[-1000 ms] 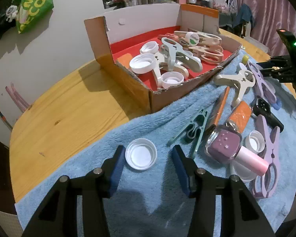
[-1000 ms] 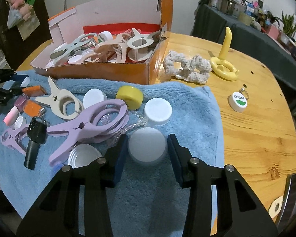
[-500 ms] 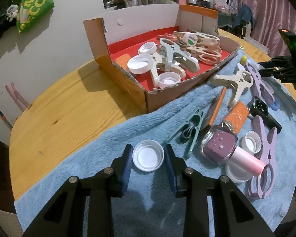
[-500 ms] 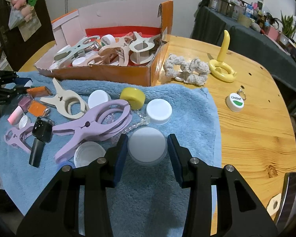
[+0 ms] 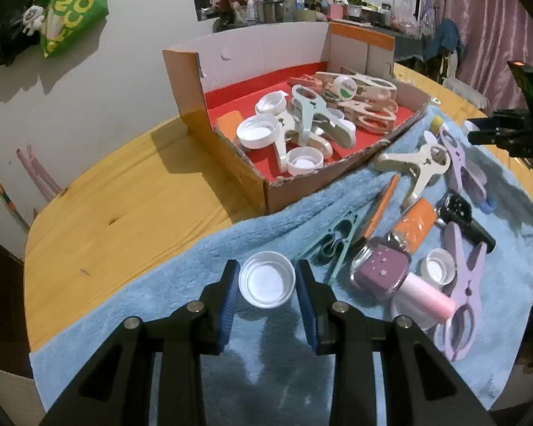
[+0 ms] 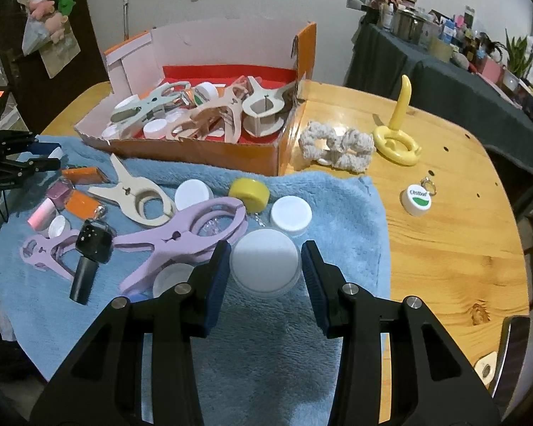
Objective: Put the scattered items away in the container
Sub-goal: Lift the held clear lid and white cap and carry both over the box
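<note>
Here the left gripper is clamped on an upturned white cap, on the blue towel in front of the cardboard box. The right gripper grips a white lid, also short of the box. Each should be lifted clear of the box wall before release. A second ago the left jaws stood wide around the cap; the right grip is unchanged.
</note>
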Motion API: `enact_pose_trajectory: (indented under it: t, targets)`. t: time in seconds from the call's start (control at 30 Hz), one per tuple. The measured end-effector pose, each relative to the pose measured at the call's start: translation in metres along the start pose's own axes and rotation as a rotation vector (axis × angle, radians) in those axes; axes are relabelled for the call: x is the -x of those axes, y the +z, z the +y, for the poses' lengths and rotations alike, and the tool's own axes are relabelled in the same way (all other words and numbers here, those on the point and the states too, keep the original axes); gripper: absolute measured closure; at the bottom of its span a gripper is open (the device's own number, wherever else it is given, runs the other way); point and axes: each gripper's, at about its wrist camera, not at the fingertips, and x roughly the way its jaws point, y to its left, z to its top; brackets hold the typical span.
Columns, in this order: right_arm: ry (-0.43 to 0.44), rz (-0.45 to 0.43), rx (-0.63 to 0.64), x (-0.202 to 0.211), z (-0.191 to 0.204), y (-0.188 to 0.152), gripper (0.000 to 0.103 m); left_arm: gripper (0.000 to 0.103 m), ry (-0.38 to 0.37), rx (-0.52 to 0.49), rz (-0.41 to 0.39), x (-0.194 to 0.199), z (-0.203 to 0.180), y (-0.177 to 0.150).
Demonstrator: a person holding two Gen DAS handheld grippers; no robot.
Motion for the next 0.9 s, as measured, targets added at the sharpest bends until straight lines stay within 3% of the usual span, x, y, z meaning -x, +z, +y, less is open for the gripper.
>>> enact_pose_trajectory:
  t: [0.4,0.9]
  targets:
    - [0.014,-0.037,0.037,0.015,0.012,0.018,0.064,0.069,0.041,0.035,-0.031,0.017,-0.008,0.023]
    - [0.062,-0.098,0.106,0.020,0.038,0.081,0.064,0.069,0.067,0.024,-0.083,0.018,-0.028,0.078]
